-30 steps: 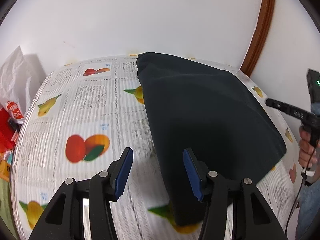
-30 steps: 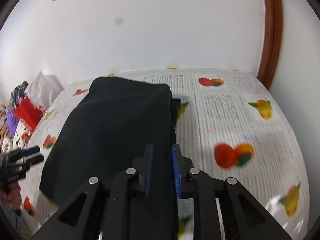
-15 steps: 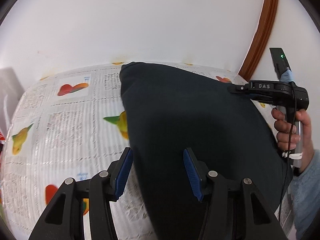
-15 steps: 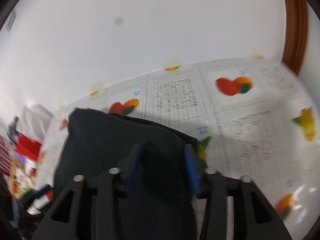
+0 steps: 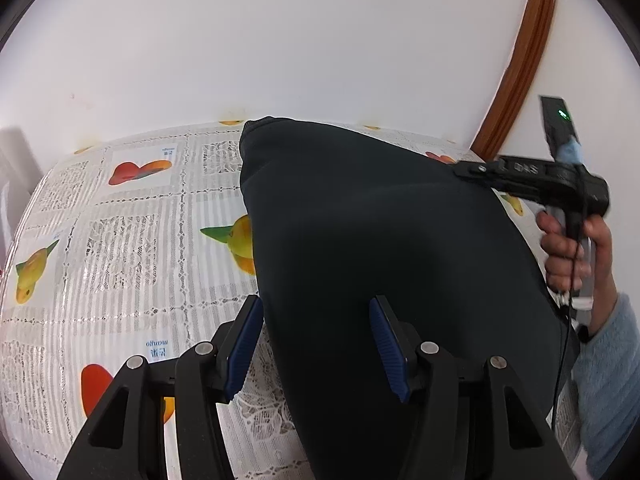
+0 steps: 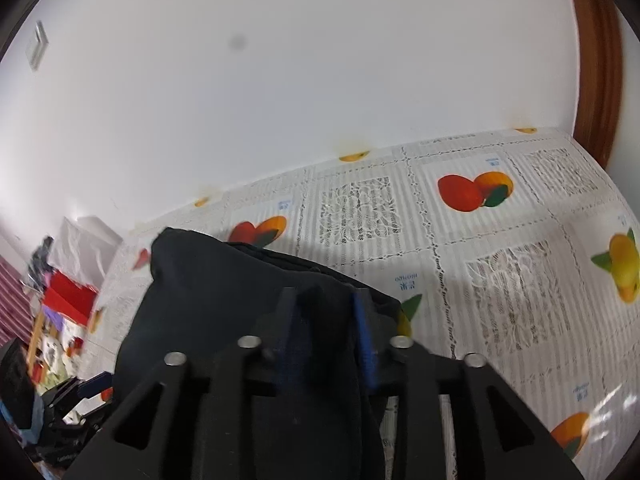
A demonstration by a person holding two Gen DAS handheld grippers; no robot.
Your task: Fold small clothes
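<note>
Left gripper jaws apart, right gripper jaws apart astride the dark garment; layers could be dragged askew on the desk if only one is caught.

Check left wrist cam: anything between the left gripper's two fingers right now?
Yes. In the left wrist view the open left gripper straddles the left edge of the dark garment, with a strip of fruit-print tablecloth beside it.

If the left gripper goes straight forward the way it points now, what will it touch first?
Most likely the dark garment: it lies right ahead of the open left gripper, between its fingers. How high the gripper is above the cloth is unclear.
</note>
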